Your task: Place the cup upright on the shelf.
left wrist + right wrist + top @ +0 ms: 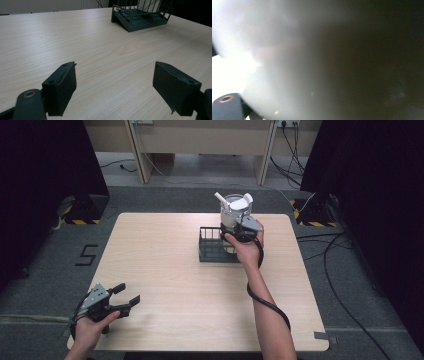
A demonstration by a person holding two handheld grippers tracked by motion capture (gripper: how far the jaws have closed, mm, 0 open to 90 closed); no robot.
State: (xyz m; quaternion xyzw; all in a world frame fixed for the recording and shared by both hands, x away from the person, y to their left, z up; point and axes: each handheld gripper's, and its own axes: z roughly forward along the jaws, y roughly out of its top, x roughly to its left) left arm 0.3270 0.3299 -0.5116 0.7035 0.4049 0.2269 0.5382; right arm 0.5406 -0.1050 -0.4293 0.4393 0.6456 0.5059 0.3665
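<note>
A clear container [235, 211] with a white lower part holds white utensils [241, 201] and stands at the far right corner of a dark wire rack [210, 251]. My right gripper [241, 228] is pressed against the container's near side, low down, and looks shut on it; the jaws themselves are hidden. In the right gripper view the container's pale wall [287, 50] is blurred and very close. My left gripper [129, 295] rests near the table's front left corner, open with nothing between its fingers. In the left gripper view, the left gripper [115, 66] faces the rack [140, 20].
The light wooden table [165, 265] has bare room between the two grippers. A black cable [267, 302] loops along the right forearm. Grey floor, cables and dark curtains surround the table.
</note>
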